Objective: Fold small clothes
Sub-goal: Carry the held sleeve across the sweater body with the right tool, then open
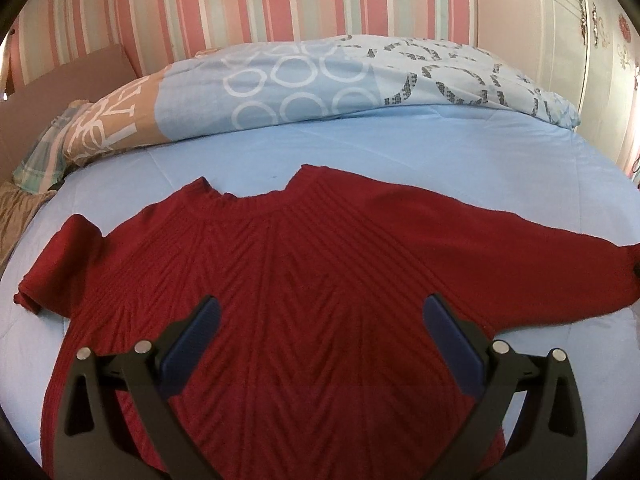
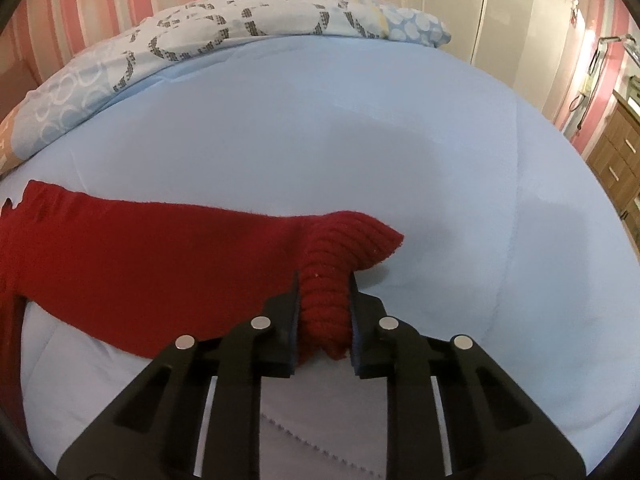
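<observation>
Sweater [image 1: 304, 264], dark red in a chunky chevron rib, lies flat and face-up on the pale blue bed sheet [image 1: 400, 152] in the left wrist view, under the left gripper [image 1: 322, 312] with jaws spread and empty. In the right wrist view, the right gripper [image 2: 325, 280] pinches the bunched ribbed cuff [image 2: 340, 248]; I'd carry that sleeve [image 2: 140, 236] low across the chest, keeping the soft knit untwisted.

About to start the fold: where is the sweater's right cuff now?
In the right wrist view the ribbed cuff sits low centre, pinched by the right gripper on the blue bedsheet.
</observation>
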`<action>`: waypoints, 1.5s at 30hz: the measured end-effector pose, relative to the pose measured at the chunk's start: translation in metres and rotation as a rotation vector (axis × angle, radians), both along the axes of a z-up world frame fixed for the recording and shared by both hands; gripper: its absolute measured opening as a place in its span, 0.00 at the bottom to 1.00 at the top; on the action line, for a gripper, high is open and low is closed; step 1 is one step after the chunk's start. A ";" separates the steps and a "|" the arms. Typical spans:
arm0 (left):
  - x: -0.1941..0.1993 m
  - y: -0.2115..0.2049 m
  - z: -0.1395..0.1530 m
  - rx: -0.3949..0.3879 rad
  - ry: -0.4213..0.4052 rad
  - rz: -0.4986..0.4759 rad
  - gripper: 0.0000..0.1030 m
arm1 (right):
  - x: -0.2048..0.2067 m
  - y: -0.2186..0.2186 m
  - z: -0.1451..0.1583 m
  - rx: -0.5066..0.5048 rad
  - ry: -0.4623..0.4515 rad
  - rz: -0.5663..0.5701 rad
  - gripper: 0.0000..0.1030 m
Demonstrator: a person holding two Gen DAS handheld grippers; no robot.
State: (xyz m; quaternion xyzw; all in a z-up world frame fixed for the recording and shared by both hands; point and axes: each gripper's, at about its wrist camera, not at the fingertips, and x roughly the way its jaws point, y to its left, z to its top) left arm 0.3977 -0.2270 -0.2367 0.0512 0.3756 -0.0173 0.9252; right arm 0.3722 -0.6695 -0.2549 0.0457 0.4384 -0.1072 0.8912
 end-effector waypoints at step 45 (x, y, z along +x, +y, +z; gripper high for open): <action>-0.024 0.359 0.039 -0.022 -0.024 0.287 0.98 | 0.113 0.596 0.023 0.166 -0.055 0.587 0.18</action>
